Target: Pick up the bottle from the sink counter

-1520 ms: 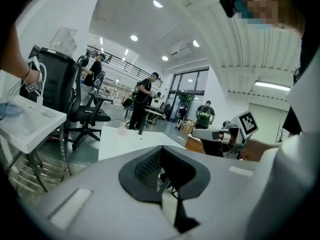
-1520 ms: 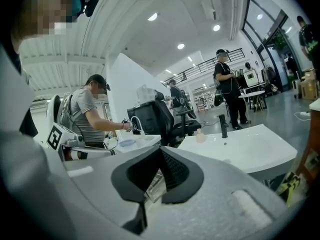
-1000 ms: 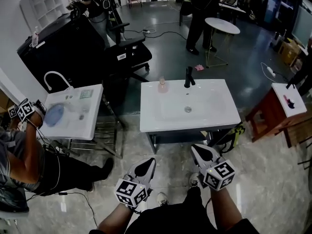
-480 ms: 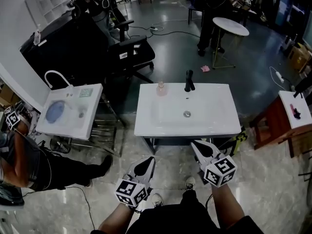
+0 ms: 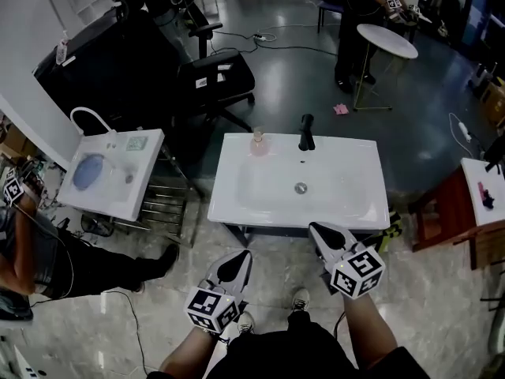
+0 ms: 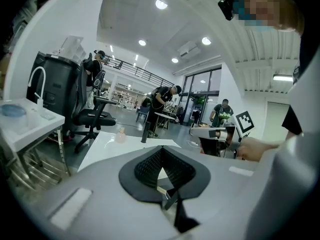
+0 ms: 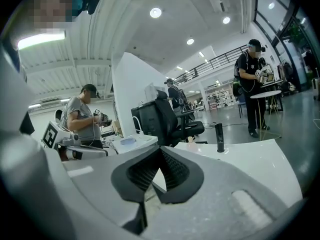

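Standing at the back edge of the white rectangular sink tabletop (image 5: 230,208), the small pale pink bottle (image 5: 257,141) is upright just beside the black tap (image 5: 306,132), on the side of the tap toward the tabletop's left end, with a small gap between the two. A round metal drain (image 5: 301,188) sits in the basin at the middle of the tabletop. Both grippers hover off the tabletop's near edge, well apart from the bottle and touching nothing. The left gripper (image 5: 240,258) is short of the near edge toward the left end, and its own view shows the black ribbed pads pressed together at the tip with nothing between them (image 6: 161,152). Past that tip the bottle (image 6: 121,133) and the tap (image 6: 145,133) show at the far side of the tabletop (image 6: 100,149). The right gripper (image 5: 318,232) has its tip at the near edge toward the right end; its jaws also meet, empty (image 7: 159,152), and the tap (image 7: 219,137) rises beyond them over the tabletop (image 7: 250,159). Off the tabletop's left end stands a smaller white basin unit (image 5: 146,144), and a seated person (image 5: 35,251) is beyond that. Behind the tabletop are a black office chair (image 5: 217,77) and, toward the right, a round white side table (image 5: 387,40).
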Demonstrator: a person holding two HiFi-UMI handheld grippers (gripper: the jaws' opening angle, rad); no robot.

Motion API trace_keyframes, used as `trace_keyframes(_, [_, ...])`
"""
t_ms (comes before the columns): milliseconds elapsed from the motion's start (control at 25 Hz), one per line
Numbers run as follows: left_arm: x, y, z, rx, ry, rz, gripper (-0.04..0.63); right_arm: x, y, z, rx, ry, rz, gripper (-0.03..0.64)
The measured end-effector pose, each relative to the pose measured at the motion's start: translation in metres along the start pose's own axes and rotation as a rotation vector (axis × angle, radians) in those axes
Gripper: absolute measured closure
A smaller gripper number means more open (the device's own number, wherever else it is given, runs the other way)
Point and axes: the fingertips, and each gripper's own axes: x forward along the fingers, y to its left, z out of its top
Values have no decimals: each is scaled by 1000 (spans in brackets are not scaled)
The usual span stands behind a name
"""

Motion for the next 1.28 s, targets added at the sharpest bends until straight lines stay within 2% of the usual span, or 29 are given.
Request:
trace_keyframes(600, [68,-22,5,-27,-28,105,592,5,-75,10,-2,23,94,617])
trace_keyframes(1280, [93,-30,20,-14,-41,201,592,12,-99,25,8,18,182,617])
